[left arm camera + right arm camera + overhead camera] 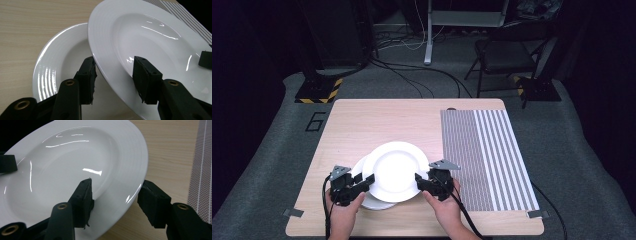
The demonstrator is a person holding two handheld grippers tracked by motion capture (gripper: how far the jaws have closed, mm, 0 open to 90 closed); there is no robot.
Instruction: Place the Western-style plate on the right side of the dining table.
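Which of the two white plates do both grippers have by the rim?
The upper plate, which overlaps the lower plate. The left gripper and right gripper straddle its opposite rims; the lower plate lies free beneath.

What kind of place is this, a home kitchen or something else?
Probably a lab or studio set up for recording, not a kitchen. The wooden table stands on grey carpet among loose cables, a hazard-striped stand base and a folding chair, with a "6" marked on the floor.

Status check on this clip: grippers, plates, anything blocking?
Left gripper and right gripper each straddle opposite rims of the top plate; jaws open, not clamped. Lower plate underneath, offset left. Striped mat alongside, nothing blocking.
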